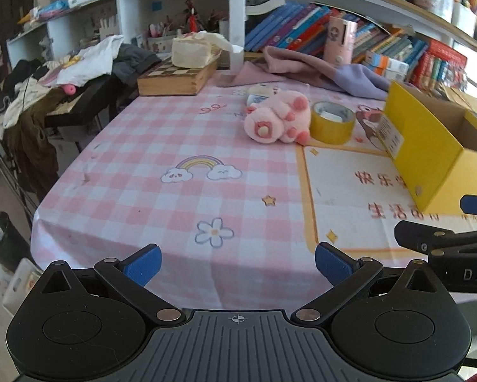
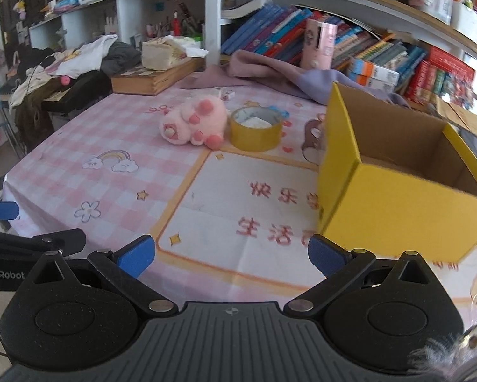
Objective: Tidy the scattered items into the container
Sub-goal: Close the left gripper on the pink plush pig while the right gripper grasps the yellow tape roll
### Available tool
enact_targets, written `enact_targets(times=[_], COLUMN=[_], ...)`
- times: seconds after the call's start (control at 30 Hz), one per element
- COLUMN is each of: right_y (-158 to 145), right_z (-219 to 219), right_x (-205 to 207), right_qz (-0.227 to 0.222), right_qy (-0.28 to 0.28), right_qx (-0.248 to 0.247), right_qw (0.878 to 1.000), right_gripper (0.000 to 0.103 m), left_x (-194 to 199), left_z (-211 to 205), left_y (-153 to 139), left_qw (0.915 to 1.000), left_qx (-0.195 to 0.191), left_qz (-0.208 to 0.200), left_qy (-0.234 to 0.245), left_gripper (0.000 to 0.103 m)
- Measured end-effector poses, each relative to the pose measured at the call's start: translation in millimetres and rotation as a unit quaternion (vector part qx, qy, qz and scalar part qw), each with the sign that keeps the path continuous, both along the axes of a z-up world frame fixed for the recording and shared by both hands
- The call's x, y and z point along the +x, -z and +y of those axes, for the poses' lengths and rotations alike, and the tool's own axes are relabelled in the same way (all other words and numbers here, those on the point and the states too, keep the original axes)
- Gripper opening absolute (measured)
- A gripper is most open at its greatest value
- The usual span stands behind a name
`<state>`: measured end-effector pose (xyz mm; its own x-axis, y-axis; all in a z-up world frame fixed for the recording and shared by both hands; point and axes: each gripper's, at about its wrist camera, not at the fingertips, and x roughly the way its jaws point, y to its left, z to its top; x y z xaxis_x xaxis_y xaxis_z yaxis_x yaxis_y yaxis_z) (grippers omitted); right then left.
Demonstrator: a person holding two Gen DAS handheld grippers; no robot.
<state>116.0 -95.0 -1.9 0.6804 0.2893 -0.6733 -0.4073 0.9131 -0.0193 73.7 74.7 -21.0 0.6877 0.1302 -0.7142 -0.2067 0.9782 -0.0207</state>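
Observation:
A pink plush toy [image 1: 278, 117] lies on the pink checked tablecloth [image 1: 162, 146], with a yellow tape roll [image 1: 332, 122] just right of it and a small white item [image 1: 260, 92] behind it. An open yellow cardboard box [image 1: 429, 146] stands at the right. In the right wrist view I see the plush [image 2: 194, 122], the tape roll [image 2: 256, 129] and the box [image 2: 397, 197], which looks empty. My left gripper [image 1: 238, 265] is open and empty near the table's front edge. My right gripper [image 2: 232, 258] is open and empty, close to the box's near corner.
A wooden chessboard box [image 1: 174, 78] with a tissue pack on it sits at the back left. Purple cloth [image 1: 318, 70] lies at the back. Bookshelves [image 1: 381, 44] stand behind the table. Clothes are piled on a keyboard [image 1: 73, 102] left of the table.

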Motion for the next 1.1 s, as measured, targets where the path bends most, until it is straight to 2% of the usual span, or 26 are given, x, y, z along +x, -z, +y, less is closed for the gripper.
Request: enact_targets(times=[0.27, 0.47, 0.63, 0.9, 1.1], right_y=[-8.0, -12.6, -21.6, -14.6, -3.0], right_z=[14.7, 20.7, 21.6, 34.6, 48.1], right_x=[47.1, 80.0, 109.5, 157.7, 193.5], right_qz=[-0.026, -0.038, -0.062, -0.051, -0.035], right_qy=[-0.019, -0.009, 0.015, 0.026, 0.028], right_qx=[0.007, 0.016, 0.046, 0.044, 0.020], right_qw=[0.999, 0.999, 0.997, 0.997, 0.999], right_gripper=[0.103, 0.103, 0.103, 0.103, 0.103], left_x=[41.1, 69.3, 91.3, 131.7, 165.5], left_z=[14.6, 17.1, 18.6, 18.9, 11.2], left_y=[-2.2, 1.1, 4.6, 9.8, 13.3], left_qw=[0.9997, 0.9999, 0.9999, 0.9997, 0.9969], left_qx=[-0.009, -0.009, -0.013, 0.002, 0.029], left_qz=[-0.009, 0.001, 0.008, 0.003, -0.023], left_qy=[-0.019, -0.009, 0.002, 0.024, 0.070], left_gripper=[0.103, 0.103, 0.103, 0.103, 0.103])
